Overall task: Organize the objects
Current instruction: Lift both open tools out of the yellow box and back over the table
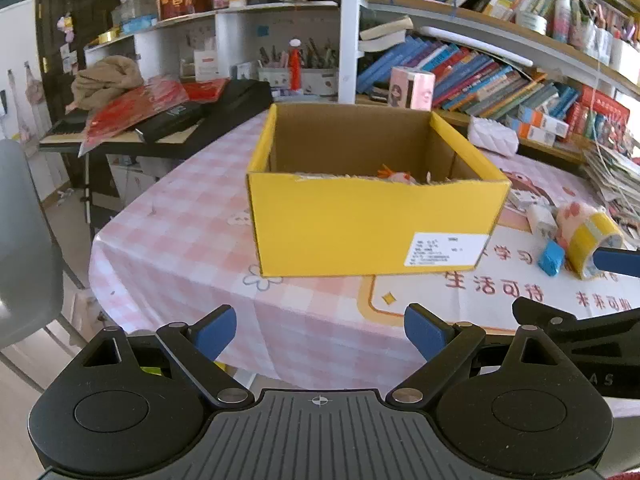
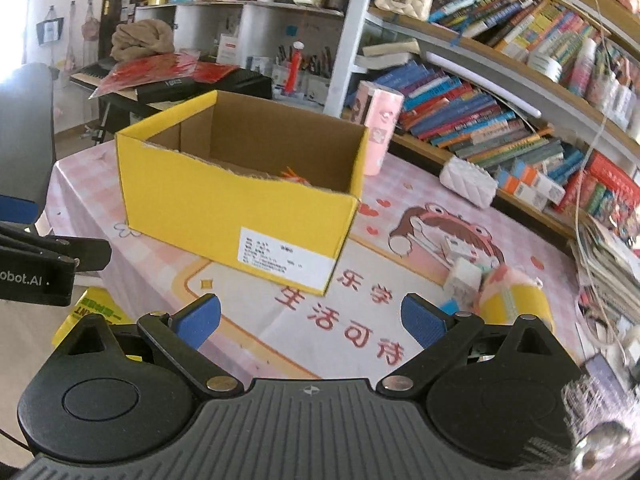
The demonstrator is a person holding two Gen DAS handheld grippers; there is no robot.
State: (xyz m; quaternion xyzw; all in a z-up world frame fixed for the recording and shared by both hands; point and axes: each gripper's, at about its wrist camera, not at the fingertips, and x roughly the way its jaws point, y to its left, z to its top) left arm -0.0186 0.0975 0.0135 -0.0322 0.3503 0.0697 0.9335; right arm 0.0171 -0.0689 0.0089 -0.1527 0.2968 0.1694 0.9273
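Right gripper point(image 2: 310, 320) fingers stand apart, empty. The yellow tape roll point(image 2: 516, 304) lies on the tablecloth just beyond its right finger, nearer this hand; left gripper point(image 1: 320, 334), equally spread, faces the yellow cardboard box point(image 1: 372, 224) straight ahead.

The yellow box's point(image 1: 372, 224) front wall hides all but an orange tuft point(image 1: 394, 174) of its contents.

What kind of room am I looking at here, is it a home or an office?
Most likely a lived-in home study or a child's room, not an office. Crowded bookshelves line the wall, a pink checked cartoon tablecloth covers the table, and an electronic keyboard stands behind it piled with cloth and red packets.
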